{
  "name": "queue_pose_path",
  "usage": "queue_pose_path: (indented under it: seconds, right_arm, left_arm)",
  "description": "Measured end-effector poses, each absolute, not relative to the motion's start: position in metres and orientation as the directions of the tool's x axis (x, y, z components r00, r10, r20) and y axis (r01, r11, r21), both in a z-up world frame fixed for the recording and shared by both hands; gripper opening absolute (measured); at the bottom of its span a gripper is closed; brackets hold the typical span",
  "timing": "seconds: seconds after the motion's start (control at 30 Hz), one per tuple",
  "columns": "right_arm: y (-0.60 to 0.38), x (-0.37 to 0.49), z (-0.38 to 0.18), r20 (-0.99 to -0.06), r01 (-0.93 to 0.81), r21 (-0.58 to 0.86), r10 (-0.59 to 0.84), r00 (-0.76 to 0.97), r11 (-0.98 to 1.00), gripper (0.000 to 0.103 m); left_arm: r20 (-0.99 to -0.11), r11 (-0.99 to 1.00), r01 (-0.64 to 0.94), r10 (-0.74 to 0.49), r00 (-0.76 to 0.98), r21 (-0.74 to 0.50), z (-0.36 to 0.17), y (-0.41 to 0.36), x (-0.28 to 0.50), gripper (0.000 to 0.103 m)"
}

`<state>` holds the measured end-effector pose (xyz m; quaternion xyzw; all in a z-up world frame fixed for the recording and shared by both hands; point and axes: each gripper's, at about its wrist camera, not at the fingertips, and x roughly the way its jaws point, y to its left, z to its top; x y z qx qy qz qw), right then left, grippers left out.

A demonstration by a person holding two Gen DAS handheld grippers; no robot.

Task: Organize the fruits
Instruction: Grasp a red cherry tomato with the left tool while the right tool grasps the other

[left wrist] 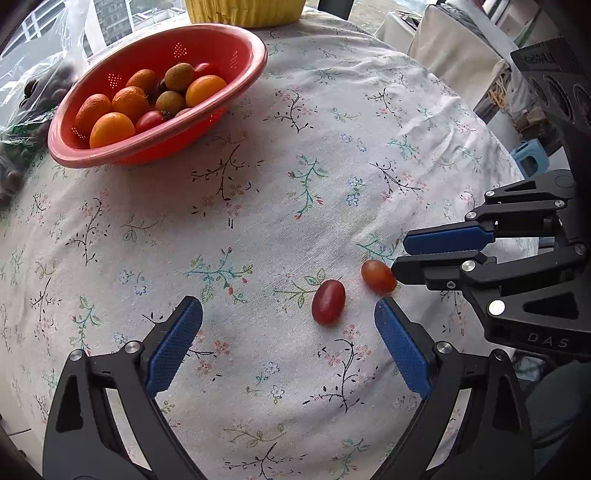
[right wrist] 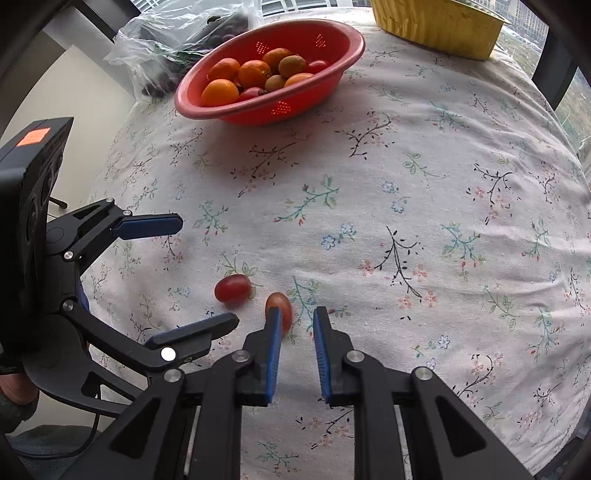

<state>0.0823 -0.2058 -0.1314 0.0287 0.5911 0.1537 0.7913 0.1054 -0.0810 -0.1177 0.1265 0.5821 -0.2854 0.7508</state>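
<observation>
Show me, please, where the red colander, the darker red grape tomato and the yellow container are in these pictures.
red colander [left wrist: 243, 79]: left wrist view, on its far rim.
darker red grape tomato [left wrist: 328, 302]: left wrist view, on the middle of its skin.
yellow container [right wrist: 436, 26]: right wrist view, on its ribbed side wall.

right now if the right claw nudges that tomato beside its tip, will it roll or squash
Likely to roll: the lighter tomato is a smooth oval lying loose on the flat tablecloth, and the right claw has one finger beside it, not around it. The skin looks glossy, so it may slip. It probably bruises if squeezed hard.
</observation>
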Motion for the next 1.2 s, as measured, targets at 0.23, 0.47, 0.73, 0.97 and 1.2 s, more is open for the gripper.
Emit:
queue_pose_path:
  seconds: [0.23,0.47,0.73,0.97,1.2]
  right_arm:
    - [-0.186,0.085,-0.138,-0.935,-0.255,0.205,0.266,0.233,0.945,0.020]
    - [-0.172,0.084,-0.149,-0.954,-0.297,0.129,0.200,0.225,0.946,0.025]
    - [-0.170,0.086,-0.151,-0.954,-0.292,0.131,0.200,0.224,0.948,0.019]
    - [-0.190,0.083,-0.145,-0.947,-0.234,0.170,0.224,0.228,0.957,0.019]
    - [-0.199,0.086,-0.143,-0.944,-0.204,0.176,0.224,0.242,0.963,0.019]
  left_arm:
    - [-0.952,0.821,0.559,-0.253,0.171,-0.117,-0.119,-0.065,0.103,0.094]
    - [-0.953,0.837,0.536,-0.242,0.182,-0.110,-0.119,-0.046,0.103,0.094]
    - [-0.949,0.810,0.573,-0.266,0.170,-0.124,-0.117,-0.057,0.100,0.094]
    - [-0.947,0.776,0.612,-0.292,0.136,-0.152,-0.120,-0.072,0.103,0.085]
    - [-0.945,0.746,0.648,-0.301,0.126,-0.151,-0.123,-0.082,0.107,0.060]
